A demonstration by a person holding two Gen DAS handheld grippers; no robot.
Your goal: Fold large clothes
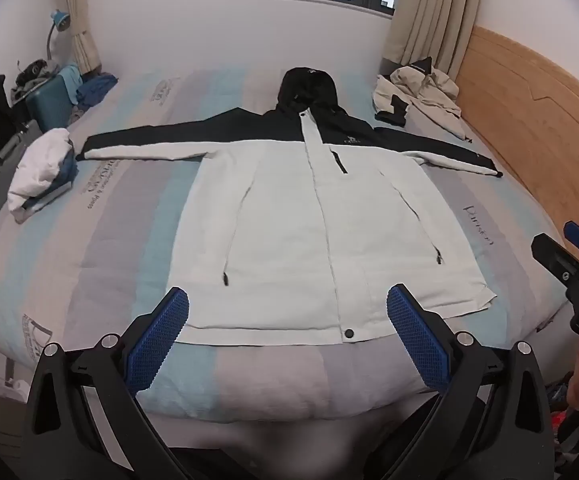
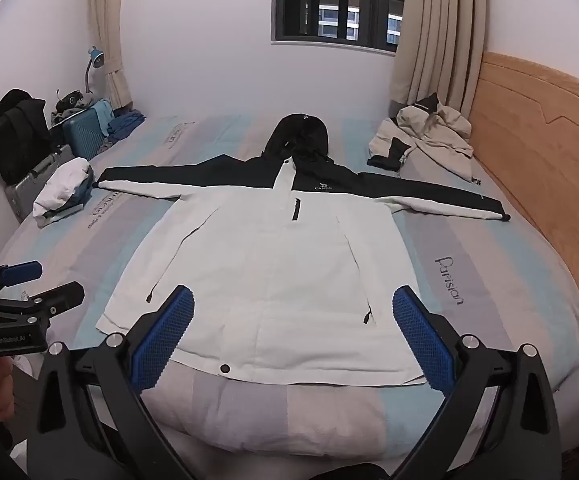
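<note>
A white and black hooded jacket (image 1: 289,216) lies flat, front up, on the striped bed (image 1: 129,216), sleeves spread to both sides and hood at the far end. It also shows in the right wrist view (image 2: 273,272). My left gripper (image 1: 287,300) is open and empty, above the bed's near edge in front of the jacket's hem. My right gripper (image 2: 293,300) is open and empty, also by the hem, to the right of the left one. The right gripper shows at the right edge of the left wrist view (image 1: 569,256); the left gripper shows at the left edge of the right wrist view (image 2: 37,284).
A crumpled beige jacket (image 1: 417,96) lies at the far right corner of the bed. A folded white and blue pile (image 1: 41,168) sits at the bed's left edge. Suitcases and bags (image 1: 45,104) stand left of the bed. A wooden headboard (image 1: 529,120) runs along the right.
</note>
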